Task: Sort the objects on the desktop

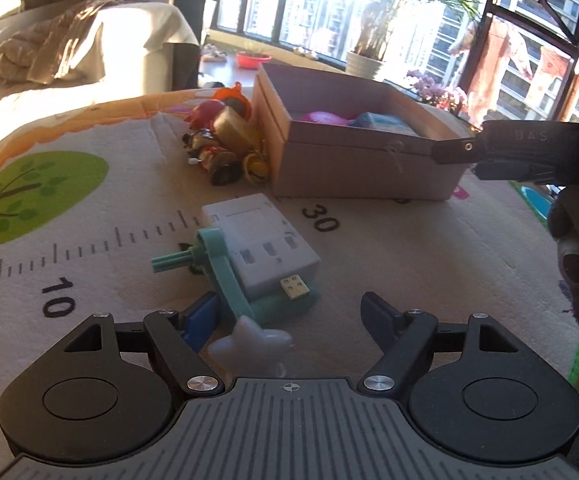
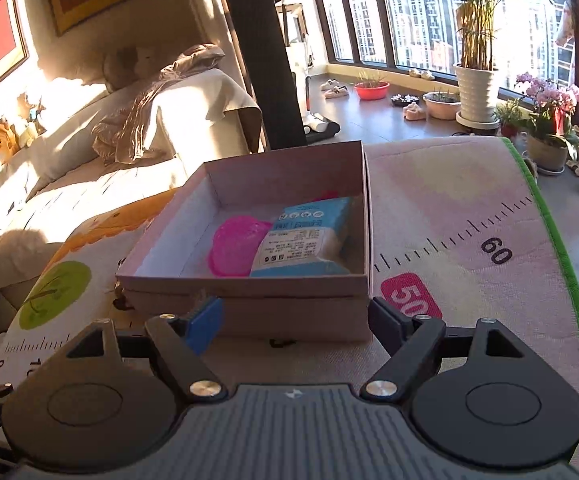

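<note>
In the left wrist view my left gripper (image 1: pixel 289 320) stands open low over the mat. A pale star-shaped piece (image 1: pixel 249 340) lies between its fingers, close to the blue-padded one (image 1: pixel 199 322), and is not pinched. Just ahead lie a white USB hub (image 1: pixel 261 248) and a teal plastic part (image 1: pixel 225 280) leaning on it. Beyond stands the open cardboard box (image 1: pixel 361 172). My right gripper (image 2: pixel 293 320) is open and empty in front of the box (image 2: pixel 249 292), which holds a pink round toy (image 2: pixel 233 248) and a blue-white packet (image 2: pixel 305 240). That gripper's arm (image 1: pixel 509 152) shows at the box's right corner.
A heap of small toy figures (image 1: pixel 225 140) lies left of the box. The play mat (image 2: pixel 469 216) with ruler marks ends at a green edge (image 2: pixel 561 264) on the right. A sofa with a blanket (image 2: pixel 161 120) stands behind; plant pots (image 2: pixel 473 92) line the window.
</note>
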`<state>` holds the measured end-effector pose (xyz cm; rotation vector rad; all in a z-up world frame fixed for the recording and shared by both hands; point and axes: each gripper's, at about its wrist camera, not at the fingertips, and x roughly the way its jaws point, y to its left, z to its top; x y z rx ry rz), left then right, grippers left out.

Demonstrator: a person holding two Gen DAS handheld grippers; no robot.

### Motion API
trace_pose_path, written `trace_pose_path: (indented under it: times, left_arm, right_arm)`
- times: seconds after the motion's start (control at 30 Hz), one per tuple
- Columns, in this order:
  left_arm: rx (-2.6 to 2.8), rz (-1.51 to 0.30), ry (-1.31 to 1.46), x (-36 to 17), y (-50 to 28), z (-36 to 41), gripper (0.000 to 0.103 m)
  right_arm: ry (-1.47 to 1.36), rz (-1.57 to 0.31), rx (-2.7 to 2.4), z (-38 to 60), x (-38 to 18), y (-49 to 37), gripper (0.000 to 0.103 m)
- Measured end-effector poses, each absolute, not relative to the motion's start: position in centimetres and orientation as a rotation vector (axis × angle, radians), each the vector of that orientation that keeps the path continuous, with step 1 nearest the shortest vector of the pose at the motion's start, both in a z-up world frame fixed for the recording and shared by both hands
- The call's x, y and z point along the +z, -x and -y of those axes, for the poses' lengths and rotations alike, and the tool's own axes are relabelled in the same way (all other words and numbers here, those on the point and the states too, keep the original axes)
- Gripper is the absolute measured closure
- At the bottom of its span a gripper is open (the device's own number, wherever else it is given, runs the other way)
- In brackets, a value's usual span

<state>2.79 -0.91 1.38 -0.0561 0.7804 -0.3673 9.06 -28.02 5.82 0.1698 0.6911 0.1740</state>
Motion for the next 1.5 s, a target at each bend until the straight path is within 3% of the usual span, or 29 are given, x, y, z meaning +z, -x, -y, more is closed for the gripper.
trace_pose_path:
  times: [0.2, 0.33, 0.8, 1.17, 1.23, 1.27, 1.37, 1.5]
  left_arm:
    - [-0.410, -0.765, 0.056, 2.2, -2.1, 1.6, 0.020]
    - [-0.302, -0.736, -0.019, 2.9, -1.2, 0.4, 0.012]
    - [-0.173, -0.770, -0.022, 2.2, 0.1, -4.4, 0.012]
    - [-0.181, -0.795, -0.051, 1.9, 0.3, -3.7, 0.012]
    - [-0.179, -0.804, -0.050, 1.7, 0.3, -3.6, 0.011]
    - [-0.176, -0.806, -0.050, 1.7, 0.4, -3.6, 0.011]
    - [-0.187, -0.806, -0.040, 1.7, 0.5, -3.6, 0.011]
    - [-0.225, -0.801, -0.029, 1.8, 0.3, -3.0, 0.011]
  right_arm:
    - [-0.143, -0.764, 0.205, 27.0, 4.0, -6.9, 0.022]
    - [-0.092, -0.790, 0.243, 25.3, 3.0, -5.8, 0.022]
    - [-0.031, -0.795, 0.307, 21.8, 2.5, -5.2, 0.020]
    - [-0.012, -0.776, 0.506, 16.2, 4.3, -8.0, 0.022]
    - [0.027, -0.792, 0.548, 14.5, 4.1, -8.8, 0.028]
    - [0.043, -0.808, 0.550, 14.1, 3.9, -9.1, 0.042]
    - [0.022, -0.824, 0.563, 14.6, 3.9, -9.7, 0.062]
    - [0.011, -0.823, 0.479, 17.4, 3.8, -9.4, 0.063]
